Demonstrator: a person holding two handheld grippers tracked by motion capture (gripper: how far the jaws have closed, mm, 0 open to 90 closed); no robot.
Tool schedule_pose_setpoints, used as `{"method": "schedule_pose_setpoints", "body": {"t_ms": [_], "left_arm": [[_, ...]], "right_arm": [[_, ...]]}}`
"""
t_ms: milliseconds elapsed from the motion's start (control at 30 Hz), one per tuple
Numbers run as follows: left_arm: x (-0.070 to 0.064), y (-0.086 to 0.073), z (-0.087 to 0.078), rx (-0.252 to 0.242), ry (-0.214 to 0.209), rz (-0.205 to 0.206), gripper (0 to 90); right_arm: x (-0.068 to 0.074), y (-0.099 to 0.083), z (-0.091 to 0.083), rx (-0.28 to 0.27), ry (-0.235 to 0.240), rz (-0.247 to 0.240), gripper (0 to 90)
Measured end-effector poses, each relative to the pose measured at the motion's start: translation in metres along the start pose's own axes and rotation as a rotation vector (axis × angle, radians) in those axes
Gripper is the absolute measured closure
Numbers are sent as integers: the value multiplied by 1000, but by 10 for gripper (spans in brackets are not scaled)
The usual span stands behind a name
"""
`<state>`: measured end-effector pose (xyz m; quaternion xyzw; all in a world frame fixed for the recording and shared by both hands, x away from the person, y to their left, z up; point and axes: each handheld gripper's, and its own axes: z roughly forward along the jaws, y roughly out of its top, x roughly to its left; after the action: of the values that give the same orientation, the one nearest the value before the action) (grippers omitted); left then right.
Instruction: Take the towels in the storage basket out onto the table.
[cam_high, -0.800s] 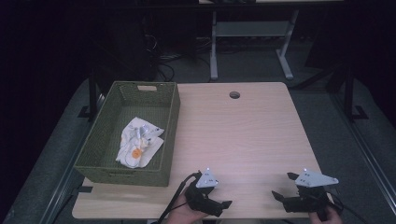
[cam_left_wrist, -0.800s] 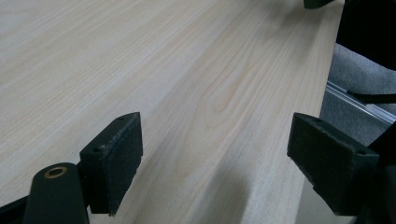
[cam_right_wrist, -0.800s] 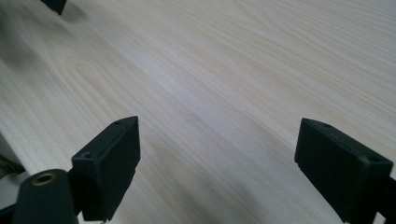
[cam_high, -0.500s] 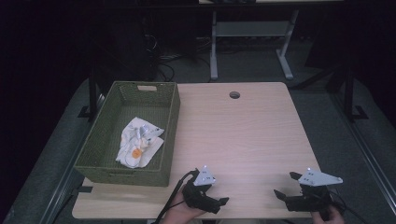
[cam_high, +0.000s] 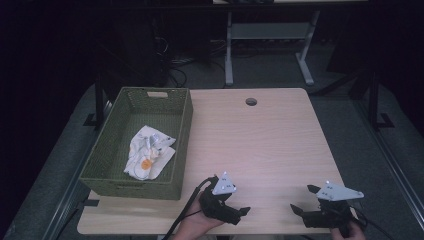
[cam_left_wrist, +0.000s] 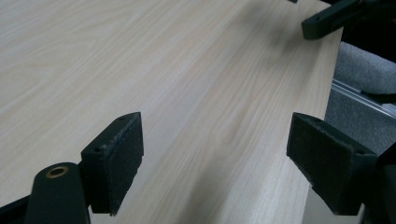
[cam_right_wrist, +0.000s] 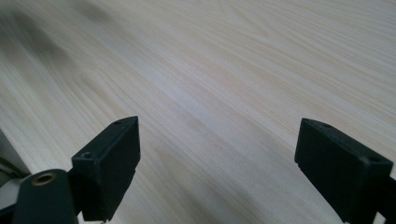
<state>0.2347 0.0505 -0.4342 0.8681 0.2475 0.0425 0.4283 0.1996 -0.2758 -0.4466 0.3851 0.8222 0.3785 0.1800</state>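
Both grippers are resting low at the bottom edge of the high view, over the near rim of the wooden surface (cam_high: 260, 145). The left gripper (cam_high: 239, 212) is sitting at bottom centre with its jaws spread wide and nothing between them; its own view is showing only bare wood between the two black pads (cam_left_wrist: 116, 158). The right gripper (cam_high: 305, 200) is sitting at bottom right, likewise spread and empty.

The nearest thing to work on is the crumpled white cloth (cam_high: 149, 157) with an orange patch, lying inside the green woven basket (cam_high: 182, 145) at the left of the frame, well apart from both grippers.

The likely trouble is in reaching for it. The basket's near wall is standing between the left gripper and the cloth, so a low, straight approach is liable to strike the rim and shove the basket along the surface. A shallow pinch may also catch one loose fold, leaving the rest dragging over the wall.
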Motion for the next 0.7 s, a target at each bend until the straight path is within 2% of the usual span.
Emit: {"method": "schedule_pose_setpoints", "body": {"t_ms": [33, 100, 200, 267, 467, 500, 700], "left_arm": [[2, 3, 2, 24, -15, -3, 175], [5, 7, 3, 36, -17, 13, 171], [6, 15, 4, 38, -16, 16, 169], [8, 20, 5, 41, -38, 6, 168], [13, 31, 6, 45, -49, 1, 169], [14, 33, 6, 40, -61, -5, 169], [19, 34, 9, 55, -87, -12, 149]], "right_arm": [[-2, -1, 0, -5, -4, 7, 139], [-4, -2, -1, -10, 0, 20, 139], [-5, -3, -3, -19, -2, 29, 139], [-5, -3, -3, -20, -5, 29, 139], [-5, -2, -2, -15, 4, 29, 139], [-4, -2, -3, -20, 6, 23, 139], [-3, -1, -2, -24, 10, 17, 139]]}}
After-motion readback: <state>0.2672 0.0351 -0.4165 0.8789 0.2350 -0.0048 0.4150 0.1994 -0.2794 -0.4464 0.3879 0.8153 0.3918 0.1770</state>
